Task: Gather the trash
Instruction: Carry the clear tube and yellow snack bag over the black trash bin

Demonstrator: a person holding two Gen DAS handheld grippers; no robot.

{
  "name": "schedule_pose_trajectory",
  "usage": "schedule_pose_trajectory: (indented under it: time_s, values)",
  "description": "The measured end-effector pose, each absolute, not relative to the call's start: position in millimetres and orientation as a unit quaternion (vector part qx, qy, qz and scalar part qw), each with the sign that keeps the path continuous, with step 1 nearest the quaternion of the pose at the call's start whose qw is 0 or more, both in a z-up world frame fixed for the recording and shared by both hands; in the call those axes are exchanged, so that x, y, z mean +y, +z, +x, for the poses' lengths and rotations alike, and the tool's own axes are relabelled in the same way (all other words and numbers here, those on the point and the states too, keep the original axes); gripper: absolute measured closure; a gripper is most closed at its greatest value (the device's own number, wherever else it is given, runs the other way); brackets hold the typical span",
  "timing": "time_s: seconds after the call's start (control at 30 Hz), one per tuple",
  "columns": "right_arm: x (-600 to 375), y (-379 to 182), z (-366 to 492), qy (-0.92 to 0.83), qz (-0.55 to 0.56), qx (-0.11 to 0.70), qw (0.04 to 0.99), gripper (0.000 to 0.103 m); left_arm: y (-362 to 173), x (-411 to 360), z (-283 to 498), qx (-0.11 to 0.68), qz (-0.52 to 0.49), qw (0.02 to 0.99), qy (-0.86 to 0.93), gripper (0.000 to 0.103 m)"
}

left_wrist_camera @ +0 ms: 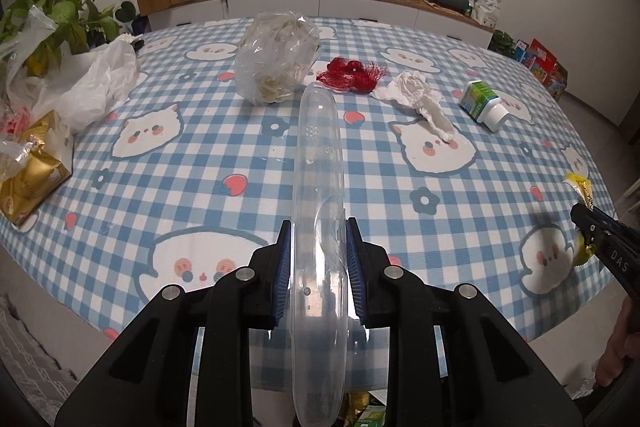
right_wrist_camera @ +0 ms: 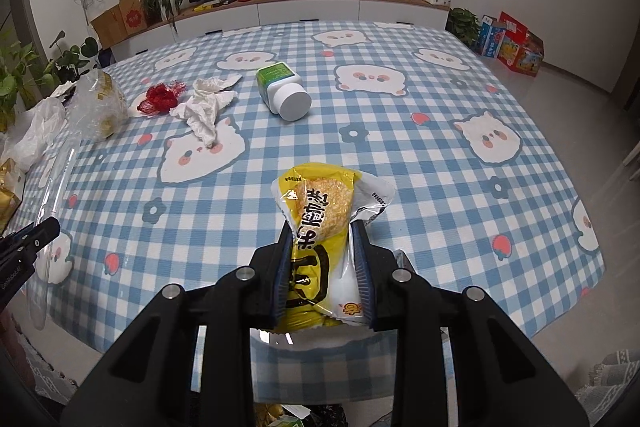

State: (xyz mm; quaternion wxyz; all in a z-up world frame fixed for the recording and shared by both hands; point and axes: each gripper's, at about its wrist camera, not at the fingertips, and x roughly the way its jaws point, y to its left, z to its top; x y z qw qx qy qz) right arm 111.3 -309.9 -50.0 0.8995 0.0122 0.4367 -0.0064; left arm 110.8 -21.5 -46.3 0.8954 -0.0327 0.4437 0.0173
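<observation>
The left gripper point(left_wrist_camera: 316, 231) is clamped on a clear plastic tray point(left_wrist_camera: 318, 187) — its blue pads press both sides of the thin, edge-on piece, which runs straight ahead of the fingers and back below them. The right gripper point(right_wrist_camera: 323, 231) is clamped on a yellow snack packet point(right_wrist_camera: 320, 223), whose crumpled top stands up just above the fingertips, clear of the table point(right_wrist_camera: 440, 167).

Ahead of the left gripper, on the checked cloth, a clear plastic bag point(left_wrist_camera: 276, 59) stands just beyond the tray's far tip. To its right lie a red mesh net point(left_wrist_camera: 354, 73), then a crumpled white tissue point(left_wrist_camera: 416, 95), touching or nearly so. Further right a green-and-white bottle point(left_wrist_camera: 484, 103) lies on its side. Well off to the left sit a white plastic bag point(left_wrist_camera: 92, 83) and a gold tissue pack point(left_wrist_camera: 32, 171).

From the right gripper the bottle lies ahead and slightly left — the tissue and net further left.
</observation>
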Motion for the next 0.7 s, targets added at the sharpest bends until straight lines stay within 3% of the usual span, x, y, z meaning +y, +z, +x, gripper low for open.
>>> schedule_pose_trajectory:
  time_s: [0.7]
  values:
    - [-277,-7,22,0.026,0.004,0.401,0.916,0.076,-16,-32,12,0.426,-0.043,0.904,-0.006,0.078]
